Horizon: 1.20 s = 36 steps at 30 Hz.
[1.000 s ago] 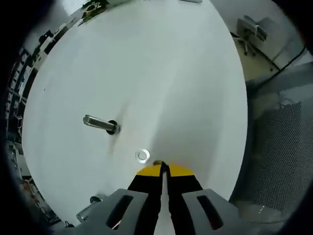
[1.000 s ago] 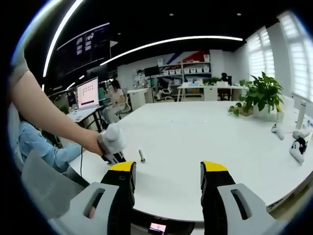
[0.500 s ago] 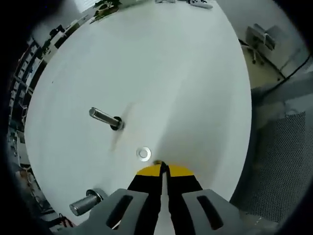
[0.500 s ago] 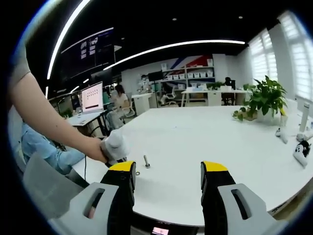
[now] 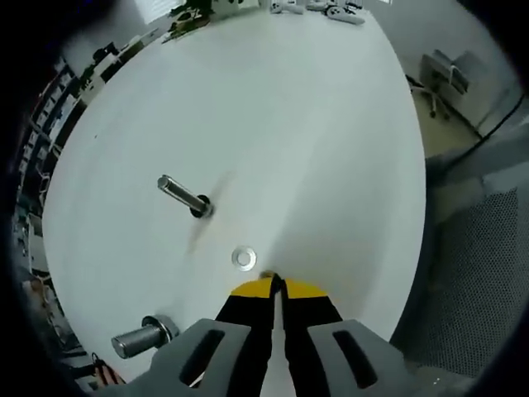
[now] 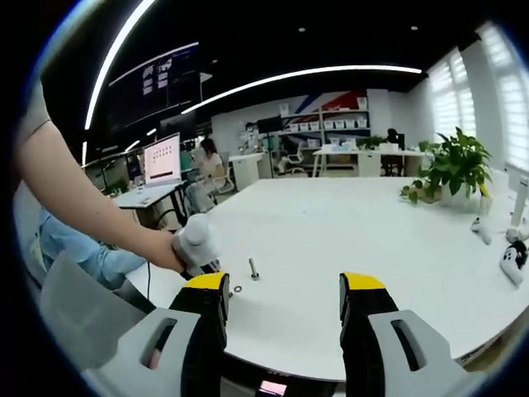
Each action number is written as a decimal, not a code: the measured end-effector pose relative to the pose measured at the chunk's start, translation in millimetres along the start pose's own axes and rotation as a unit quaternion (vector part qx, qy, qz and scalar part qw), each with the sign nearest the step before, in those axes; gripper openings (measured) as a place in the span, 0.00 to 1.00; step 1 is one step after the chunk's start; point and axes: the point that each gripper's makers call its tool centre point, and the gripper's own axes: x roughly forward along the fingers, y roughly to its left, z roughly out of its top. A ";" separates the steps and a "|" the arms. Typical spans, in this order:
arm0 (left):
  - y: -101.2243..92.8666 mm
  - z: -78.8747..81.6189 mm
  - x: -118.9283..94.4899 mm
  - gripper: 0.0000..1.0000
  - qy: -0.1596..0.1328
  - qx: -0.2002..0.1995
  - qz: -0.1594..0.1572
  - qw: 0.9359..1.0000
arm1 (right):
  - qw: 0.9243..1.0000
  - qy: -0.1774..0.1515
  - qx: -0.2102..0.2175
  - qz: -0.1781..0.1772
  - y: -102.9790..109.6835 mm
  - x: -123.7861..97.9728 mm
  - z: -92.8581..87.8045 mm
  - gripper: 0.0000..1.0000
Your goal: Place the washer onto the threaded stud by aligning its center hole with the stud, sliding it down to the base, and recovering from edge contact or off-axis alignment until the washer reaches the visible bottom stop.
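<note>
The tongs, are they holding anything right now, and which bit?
Nothing is held. The left tongs are shut and empty, just short of the washer lying flat on the table. The right tongs are open and empty.

washer (image 6: 238, 289) too small, part hidden by right hand-held gripper (image 6: 283, 291).

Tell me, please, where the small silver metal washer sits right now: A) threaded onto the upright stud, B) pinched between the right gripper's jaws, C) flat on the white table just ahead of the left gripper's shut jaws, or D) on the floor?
C: in the left gripper view the small silver metal washer lies flat on the white table, just beyond the shut left gripper and apart from the threaded stud.
</note>
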 end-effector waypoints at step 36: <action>9.4 14.3 -54.8 0.00 -0.038 0.026 0.039 0.998 | 1.000 0.008 -0.003 0.006 2.3 0.8 -3.2 0.55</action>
